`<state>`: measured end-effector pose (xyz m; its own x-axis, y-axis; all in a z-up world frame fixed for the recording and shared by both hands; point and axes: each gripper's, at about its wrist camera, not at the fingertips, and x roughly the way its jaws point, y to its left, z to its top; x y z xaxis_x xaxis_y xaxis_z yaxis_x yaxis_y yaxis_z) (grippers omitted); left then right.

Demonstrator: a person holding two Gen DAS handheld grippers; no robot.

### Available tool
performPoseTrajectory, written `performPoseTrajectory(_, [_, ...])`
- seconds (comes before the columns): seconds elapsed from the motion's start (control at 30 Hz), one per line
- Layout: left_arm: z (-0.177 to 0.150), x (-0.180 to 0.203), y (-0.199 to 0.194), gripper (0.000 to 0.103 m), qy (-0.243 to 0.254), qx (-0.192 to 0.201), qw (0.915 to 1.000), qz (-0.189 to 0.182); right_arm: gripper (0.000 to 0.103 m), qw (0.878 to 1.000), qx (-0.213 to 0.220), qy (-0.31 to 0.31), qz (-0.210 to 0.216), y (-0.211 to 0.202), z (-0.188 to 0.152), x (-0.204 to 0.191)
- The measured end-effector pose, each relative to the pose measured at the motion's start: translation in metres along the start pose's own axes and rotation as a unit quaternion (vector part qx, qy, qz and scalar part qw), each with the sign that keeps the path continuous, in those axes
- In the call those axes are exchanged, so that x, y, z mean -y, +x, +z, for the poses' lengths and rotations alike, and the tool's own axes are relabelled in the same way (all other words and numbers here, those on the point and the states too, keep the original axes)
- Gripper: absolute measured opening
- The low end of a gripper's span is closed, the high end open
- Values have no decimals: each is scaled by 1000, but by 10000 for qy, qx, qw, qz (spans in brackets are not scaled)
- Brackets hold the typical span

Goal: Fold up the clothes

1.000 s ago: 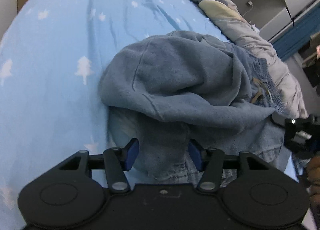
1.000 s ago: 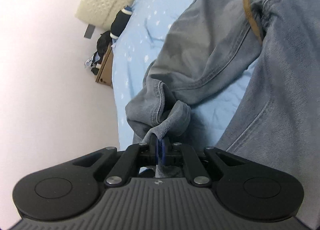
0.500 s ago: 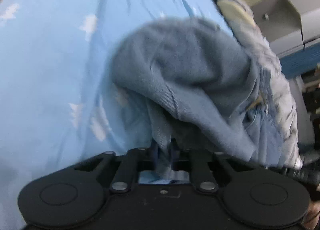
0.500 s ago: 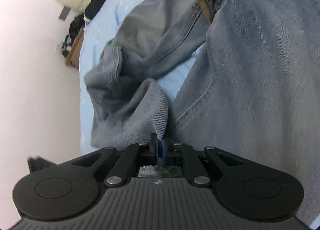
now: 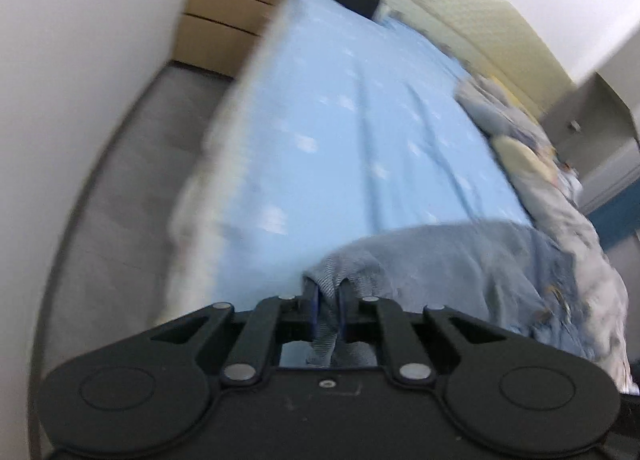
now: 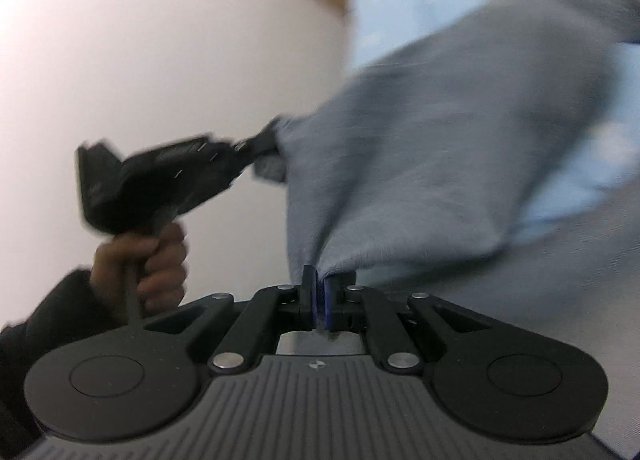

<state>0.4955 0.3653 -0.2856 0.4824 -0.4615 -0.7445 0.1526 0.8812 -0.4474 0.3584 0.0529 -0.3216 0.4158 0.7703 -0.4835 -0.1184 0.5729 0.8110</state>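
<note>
Your left gripper (image 5: 329, 300) and right gripper (image 6: 319, 296): each pinching the grey-blue denim jeans (image 6: 440, 147), lower centre, above the pale blue patterned bedsheet (image 5: 340, 131).

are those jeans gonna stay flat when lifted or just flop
Likely floppy: the jeans sag between the left gripper and right gripper. Probably fairly heavy, since the cloth drapes in thick folds. Grip looks secure, bunched between the fingers.

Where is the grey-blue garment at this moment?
The grey-blue garment hangs between the two grippers: the right gripper pinches one edge, the left gripper another, above the light blue bed sheet.
</note>
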Motion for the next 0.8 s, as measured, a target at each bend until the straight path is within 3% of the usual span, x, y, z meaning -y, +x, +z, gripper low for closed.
performPoseTrajectory(0.1, [12,-30,-11,8,19,117,9998,169,4,9970,-223,-680,297,44,10,-26])
performPoseTrajectory(0.2, [15,-49,-4,8,136,146,9993,311,4,9961,-391,-683,412,79,15,-31])
performPoseTrajectory(0.27, [11,-57,15,8,439,99,9976,532,4,9958,-488,-698,328,107,16,-29])
performPoseTrajectory(0.47, [-24,-91,59,13,515,-294,9944,872,5,9922,-832,-893,-233,169,7,2])
performPoseTrajectory(0.53, [-30,-93,55,22,335,-222,9957,837,13,9927,-767,-889,-264,162,7,7])
performPoseTrajectory(0.6, [-33,-94,48,49,140,-201,9963,829,17,9938,-693,-862,-141,143,10,9])
performPoseTrajectory(0.67, [-36,-96,36,51,-78,-187,9962,850,33,9941,-661,-853,-46,120,17,13])
performPoseTrajectory(0.8, [-49,-96,-1,55,-884,-81,9930,774,38,9957,-387,-795,-259,48,15,34])
